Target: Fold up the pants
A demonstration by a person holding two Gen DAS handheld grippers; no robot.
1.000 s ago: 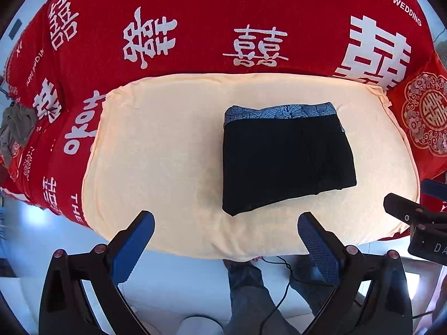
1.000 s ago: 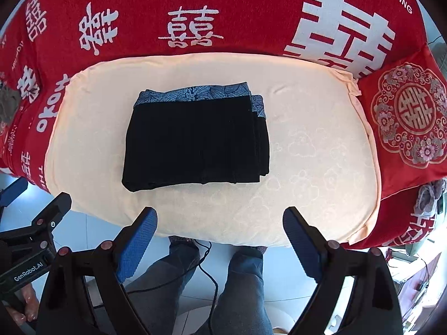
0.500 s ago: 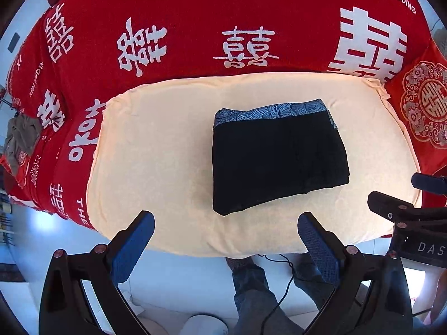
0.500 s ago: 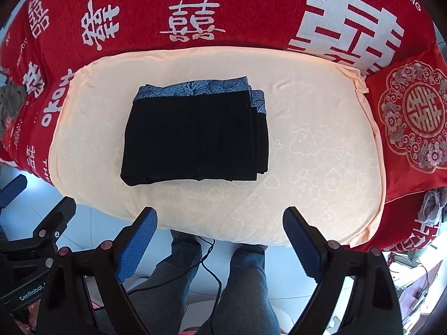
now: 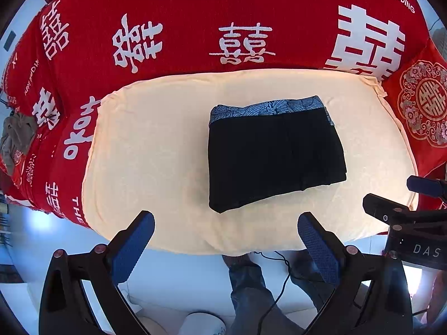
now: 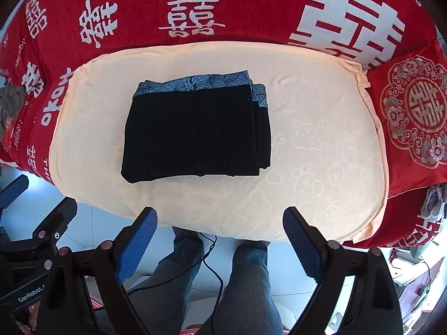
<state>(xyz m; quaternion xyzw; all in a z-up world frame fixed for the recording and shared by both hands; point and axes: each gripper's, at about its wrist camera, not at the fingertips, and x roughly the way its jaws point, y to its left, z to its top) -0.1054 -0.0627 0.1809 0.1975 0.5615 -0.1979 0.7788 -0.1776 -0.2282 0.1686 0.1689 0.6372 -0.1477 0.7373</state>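
The black pants (image 5: 273, 156) lie folded into a compact rectangle with a blue patterned waistband at the far edge, on a cream cushion (image 5: 145, 150). They also show in the right wrist view (image 6: 195, 134) on the same cushion (image 6: 321, 145). My left gripper (image 5: 226, 223) is open and empty, held above the cushion's near edge. My right gripper (image 6: 220, 217) is open and empty, also back from the pants. Each gripper shows at the side of the other's view.
A red blanket with white characters (image 5: 223, 14) covers the sofa behind the cushion. A red embroidered pillow (image 6: 413, 109) sits at the right. A grey cloth (image 5: 16, 136) lies at the far left. The person's legs (image 6: 248, 284) and a black cable stand below.
Both grippers have drawn back and up a little from the cushion. The folded pants have not moved. Both grippers stay open.
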